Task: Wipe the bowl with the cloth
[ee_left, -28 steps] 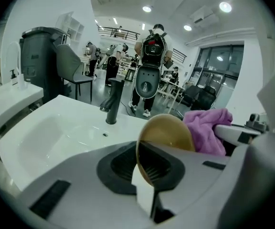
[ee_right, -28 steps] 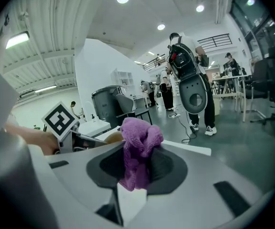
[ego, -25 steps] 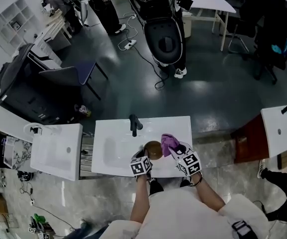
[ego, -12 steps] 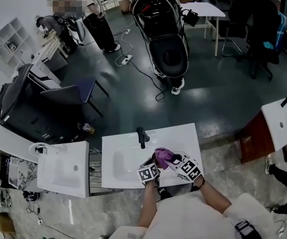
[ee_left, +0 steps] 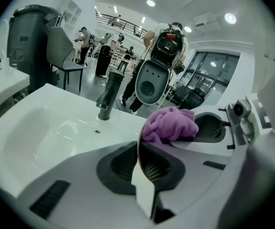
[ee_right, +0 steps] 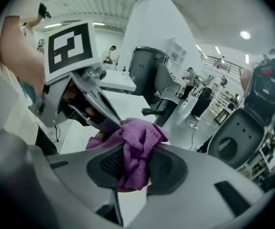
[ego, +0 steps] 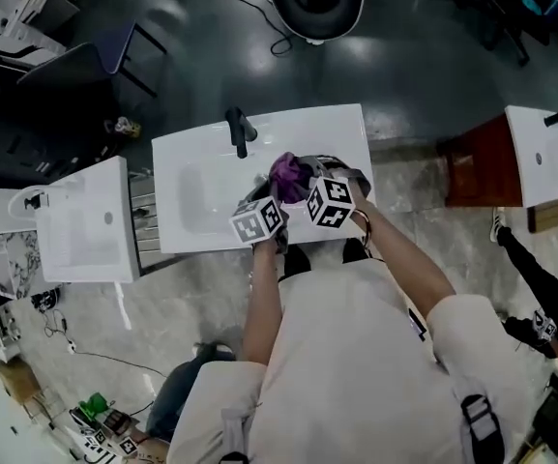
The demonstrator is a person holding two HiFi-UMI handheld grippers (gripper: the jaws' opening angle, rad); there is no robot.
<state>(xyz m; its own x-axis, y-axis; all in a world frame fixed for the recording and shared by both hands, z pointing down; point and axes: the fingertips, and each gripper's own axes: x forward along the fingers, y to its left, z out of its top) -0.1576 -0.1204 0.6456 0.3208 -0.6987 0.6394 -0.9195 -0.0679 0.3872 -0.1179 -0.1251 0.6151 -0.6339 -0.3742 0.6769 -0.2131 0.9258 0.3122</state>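
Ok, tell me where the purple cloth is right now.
In the head view the purple cloth sits over the white sink's right half, right of the black tap; the right gripper is shut on it, beside the bowl in the left gripper.

Jaws of left gripper (ee_left: 140,162) clamped on thin rim of bowl (ee_left: 137,146); purple cloth (ee_left: 169,124) just beyond; white sink (ee_left: 37,128), dark faucet (ee_left: 109,95) behind

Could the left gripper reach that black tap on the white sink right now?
Probably yes: nothing stands between the left gripper and the black tap on the white sink. But its jaws are shut on the brown bowl's rim, so it couldn't grip the tap.
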